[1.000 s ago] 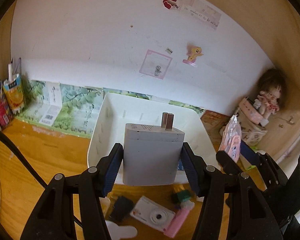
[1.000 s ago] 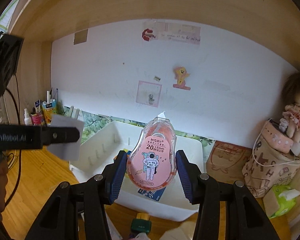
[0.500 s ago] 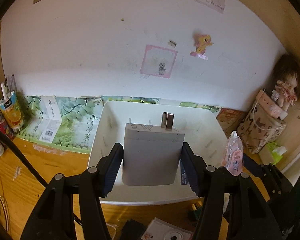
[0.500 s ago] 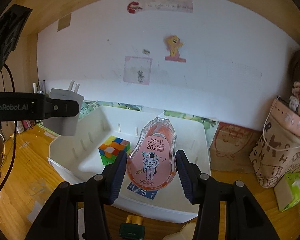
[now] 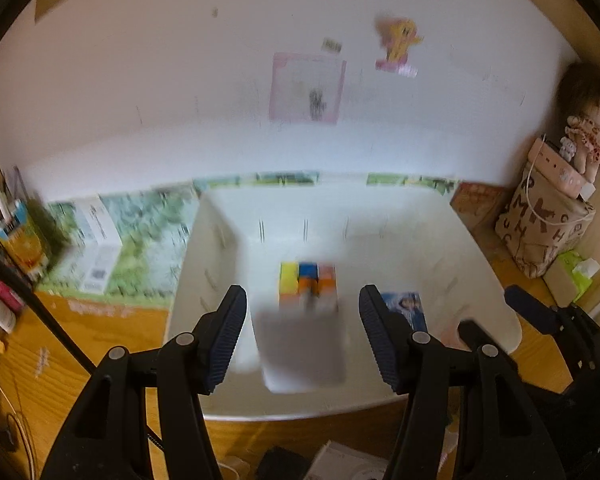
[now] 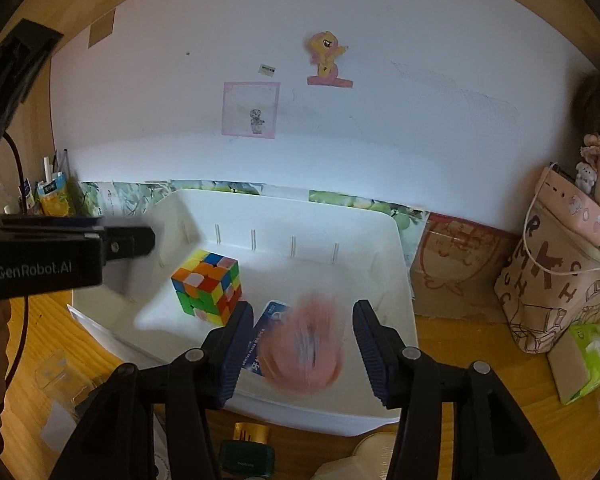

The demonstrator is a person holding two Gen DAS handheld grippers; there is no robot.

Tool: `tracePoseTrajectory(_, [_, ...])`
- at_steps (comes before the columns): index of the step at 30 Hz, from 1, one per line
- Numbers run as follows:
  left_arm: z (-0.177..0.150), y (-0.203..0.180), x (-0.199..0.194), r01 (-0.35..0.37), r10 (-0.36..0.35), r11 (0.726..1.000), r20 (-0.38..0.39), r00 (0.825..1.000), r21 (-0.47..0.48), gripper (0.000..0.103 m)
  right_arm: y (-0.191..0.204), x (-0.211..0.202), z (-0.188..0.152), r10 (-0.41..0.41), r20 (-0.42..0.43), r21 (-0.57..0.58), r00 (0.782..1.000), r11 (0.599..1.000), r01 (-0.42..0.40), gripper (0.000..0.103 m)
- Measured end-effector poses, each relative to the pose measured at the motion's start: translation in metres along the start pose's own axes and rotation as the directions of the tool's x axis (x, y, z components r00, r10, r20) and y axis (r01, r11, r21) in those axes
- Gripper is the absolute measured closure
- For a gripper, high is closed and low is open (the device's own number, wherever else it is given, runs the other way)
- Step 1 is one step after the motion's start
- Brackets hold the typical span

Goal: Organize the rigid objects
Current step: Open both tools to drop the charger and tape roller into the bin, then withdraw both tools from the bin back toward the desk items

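Both grippers hang over the white bin (image 6: 396, 240), which stands on the wooden desk (image 5: 80, 344) against the wall, and each is letting go of one item so that it lands inside the bin rather than on the desk. In the left wrist view we see the left gripper (image 5: 302, 338) with its jaws parted and clear gaps on both sides of the grey charger (image 5: 302, 350), which shows as a blurred block below and between the pads; we judge it to be dropping free. In the right wrist view the jaws of the right gripper (image 6: 303, 354) are opening, and the pink tape dispenser (image 6: 306, 346) appears as a smeared pink shape between them, touching neither pad as far as we can tell. Already in the bin lie a colour cube (image 6: 208, 286) towards the left wall and a blue card (image 6: 270, 320) flat on the floor just beside it, partly under the falling dispenser. We read the high release as a way to keep the fingers off the bin's walls and off the cube. Several small items, too cropped to name, wait on the desk before the bin's near rim, so we judge the sorting unfinished
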State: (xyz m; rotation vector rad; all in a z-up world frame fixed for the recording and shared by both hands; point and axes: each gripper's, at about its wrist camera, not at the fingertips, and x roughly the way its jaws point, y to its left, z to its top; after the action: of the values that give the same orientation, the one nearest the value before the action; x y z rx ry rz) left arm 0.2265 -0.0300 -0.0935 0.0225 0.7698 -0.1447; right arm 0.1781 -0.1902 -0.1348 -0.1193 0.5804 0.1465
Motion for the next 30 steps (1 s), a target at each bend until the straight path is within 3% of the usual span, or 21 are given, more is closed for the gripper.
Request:
tracePoseTrajectory(2, [0.001, -0.002, -0.001, -0.009, 0.009, 1.0, -0.003, 1.0, 0.025, 0.031, 0.0, -0.002, 0.0, -0.004, 0.005, -0.003, 1.0, 1.0, 0.004, 0.037])
tracePoseTrajectory(9, [0.004, 0.001, -0.021, -0.012, 0.011, 1.0, 0.038, 0.999, 0.02, 0.029, 0.004, -0.016, 0.004, -0.014, 0.034, -0.015, 0.999, 1.0, 0.014, 0.024])
tracePoseTrajectory(19, [0.003, 0.005, -0.072, -0.029, 0.026, 0.999, 0.157, 0.987, 0.014, 0.025, 0.01, -0.06, 0.013, -0.048, 0.117, -0.011, 0.992, 0.999, 0.049, 0.021])
tracePoseTrajectory(30, [-0.014, 0.019, -0.124, 0.007, -0.006, 1.0, 0.175, 0.985, -0.007, 0.021, 0.017, -0.118, 0.012, -0.11, 0.216, 0.049, 0.97, 0.994, 0.102, 0.018])
